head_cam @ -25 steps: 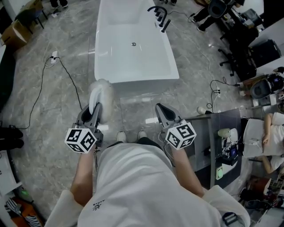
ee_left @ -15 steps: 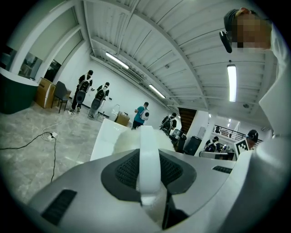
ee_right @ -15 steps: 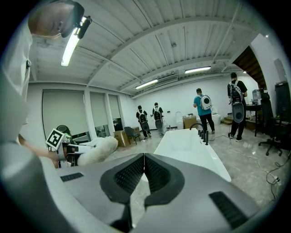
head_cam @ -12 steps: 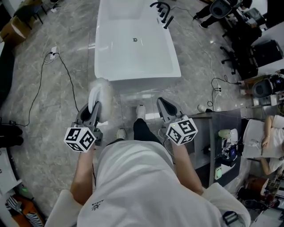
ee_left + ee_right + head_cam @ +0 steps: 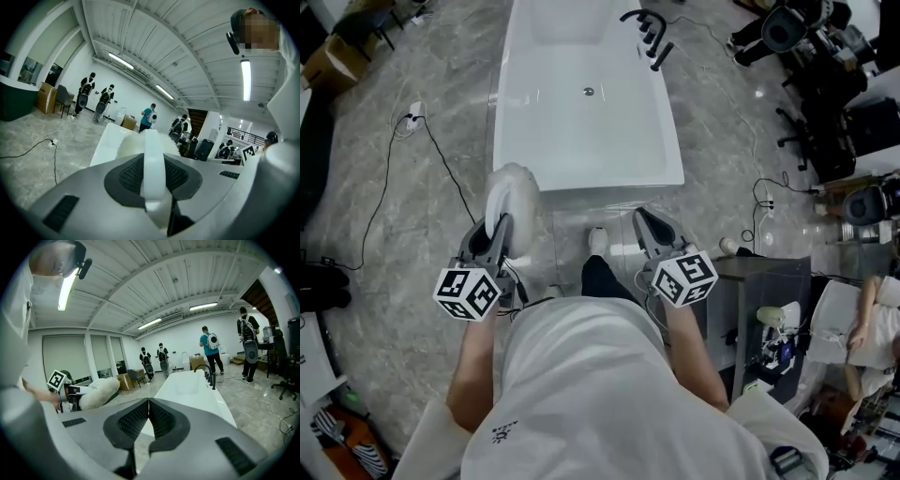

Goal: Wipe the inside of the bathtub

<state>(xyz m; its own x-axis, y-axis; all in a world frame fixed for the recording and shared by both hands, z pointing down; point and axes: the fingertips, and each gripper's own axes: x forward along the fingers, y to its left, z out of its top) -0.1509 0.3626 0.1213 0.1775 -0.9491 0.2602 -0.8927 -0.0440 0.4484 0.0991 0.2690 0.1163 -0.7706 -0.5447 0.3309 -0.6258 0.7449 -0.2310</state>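
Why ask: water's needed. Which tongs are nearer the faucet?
Right. The right tongs are in line with the faucet, before the tub; the left tongs, holding a duster, are farther left.

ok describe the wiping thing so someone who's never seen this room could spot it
Find the big white rectangular bathtub on the grey marble floor. Just short of its near left corner, the left tool is shut on a fluffy white woolly brush with a white plastic handle. It is the only furry thing there; the right tool alongside is shut, empty.
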